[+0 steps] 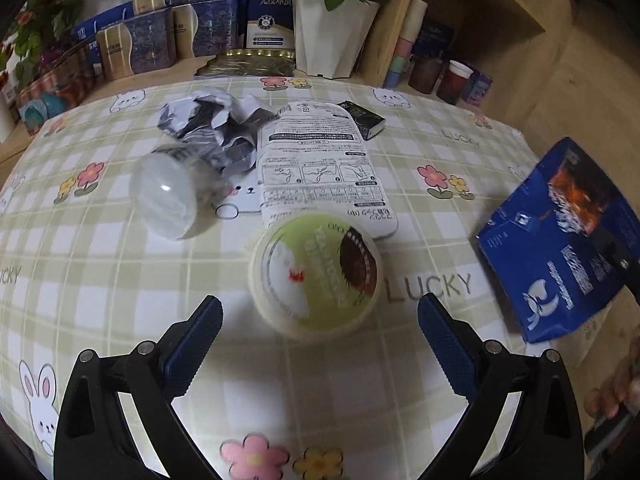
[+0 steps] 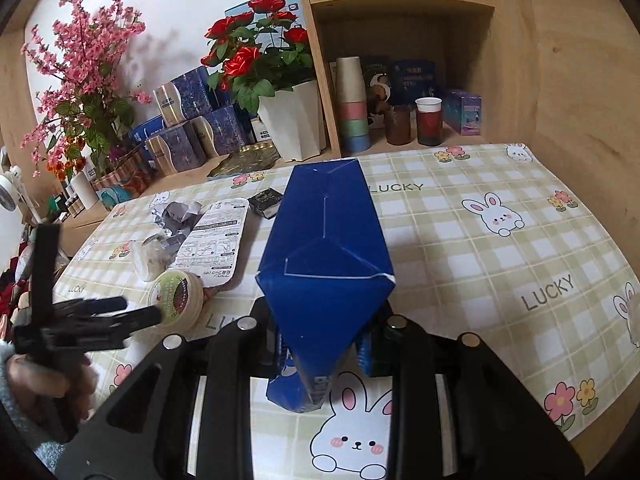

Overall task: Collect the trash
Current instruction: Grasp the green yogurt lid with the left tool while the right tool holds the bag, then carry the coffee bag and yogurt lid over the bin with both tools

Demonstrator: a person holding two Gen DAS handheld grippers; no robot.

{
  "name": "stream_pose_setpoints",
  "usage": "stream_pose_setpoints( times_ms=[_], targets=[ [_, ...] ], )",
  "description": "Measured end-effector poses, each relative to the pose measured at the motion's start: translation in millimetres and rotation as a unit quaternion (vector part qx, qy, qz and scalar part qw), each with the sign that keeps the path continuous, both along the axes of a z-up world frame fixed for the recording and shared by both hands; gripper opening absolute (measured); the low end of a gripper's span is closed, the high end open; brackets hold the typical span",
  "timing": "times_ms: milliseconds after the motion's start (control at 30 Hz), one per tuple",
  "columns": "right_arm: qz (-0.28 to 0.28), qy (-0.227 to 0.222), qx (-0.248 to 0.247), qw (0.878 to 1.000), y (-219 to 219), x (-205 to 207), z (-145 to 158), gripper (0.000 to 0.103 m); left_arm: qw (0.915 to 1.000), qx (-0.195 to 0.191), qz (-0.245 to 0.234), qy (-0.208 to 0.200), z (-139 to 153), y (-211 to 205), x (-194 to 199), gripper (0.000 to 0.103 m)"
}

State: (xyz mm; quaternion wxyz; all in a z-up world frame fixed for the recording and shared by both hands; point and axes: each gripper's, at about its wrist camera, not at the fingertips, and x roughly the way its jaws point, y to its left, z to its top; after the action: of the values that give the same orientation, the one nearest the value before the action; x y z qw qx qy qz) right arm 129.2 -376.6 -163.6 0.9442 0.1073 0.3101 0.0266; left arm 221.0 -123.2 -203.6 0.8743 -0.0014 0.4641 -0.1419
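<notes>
Blue bag (image 2: 326, 264) clamped in right tool (image 2: 325, 354); left tool (image 1: 320, 330) spread above round tub (image 1: 316, 276)

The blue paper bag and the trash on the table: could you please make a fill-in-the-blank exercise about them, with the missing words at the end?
1. The right gripper is shut on the blue paper ____.
2. The left gripper is open, and the thing nearest ahead of its fingers is the round green-lidded ____.
3. The crumpled silver wrapper lies on the checked tablecloth printed with flowers, the word LUCKY and white ____.
4. The small black box lies beside the flat ____ printed sheet.

Missing words: bag; tub; rabbits; white
</notes>
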Motion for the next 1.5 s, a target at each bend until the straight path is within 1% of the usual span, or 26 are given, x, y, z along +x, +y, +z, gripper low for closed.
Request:
stream_pose_setpoints(
  times_ms=[133, 267, 300, 333, 433, 567, 800, 1100, 1300, 1500],
  targets=[
    [0.003, 0.0, 0.009, 1.0, 3, -3, -1, 0.029, 0.9994, 0.021, 0.023, 0.017, -13, -9, 20, 0.096],
    [-0.001, 0.006, 0.022, 1.0, 4, -7, -2, 0.029, 0.9986, 0.022, 0.034, 0.033, -21, -12, 29, 0.096],
    [-0.001, 0.007, 0.025, 1.0, 4, -8, -3, 0.029, 0.9983, 0.029, 0.037, 0.035, -23, -12, 30, 0.093],
    [0.0, 0.009, 0.029, 1.0, 5, -9, -3, 0.029, 0.9981, 0.031, 0.04, 0.034, -24, -12, 30, 0.084],
    [-0.001, 0.011, 0.038, 0.999, 6, -14, -5, 0.029, 0.9984, 0.017, 0.04, 0.038, -23, -6, 26, 0.084],
    [0.002, 0.008, 0.046, 0.999, 9, -23, -1, 0.029, 0.9995, 0.009, 0.022, 0.021, -10, 1, 10, 0.083],
    [0.008, 0.0, 0.067, 0.998, 16, -37, 9, 0.029, 0.9996, -0.029, 0.004, -0.004, 27, 29, -36, 0.083],
    [0.032, -0.008, 0.079, 0.996, 37, -58, 24, 0.029, 0.996, -0.082, 0.018, -0.031, 61, 67, -103, 0.083],
    [0.057, -0.015, 0.074, 0.996, 59, -75, 35, 0.029, 0.9942, -0.096, 0.024, -0.043, 72, 86, -142, 0.083],
    [0.095, -0.015, 0.068, 0.993, 87, -95, 38, 0.029, 0.9925, -0.105, 0.039, -0.048, 75, 110, -177, 0.083]
  ],
)
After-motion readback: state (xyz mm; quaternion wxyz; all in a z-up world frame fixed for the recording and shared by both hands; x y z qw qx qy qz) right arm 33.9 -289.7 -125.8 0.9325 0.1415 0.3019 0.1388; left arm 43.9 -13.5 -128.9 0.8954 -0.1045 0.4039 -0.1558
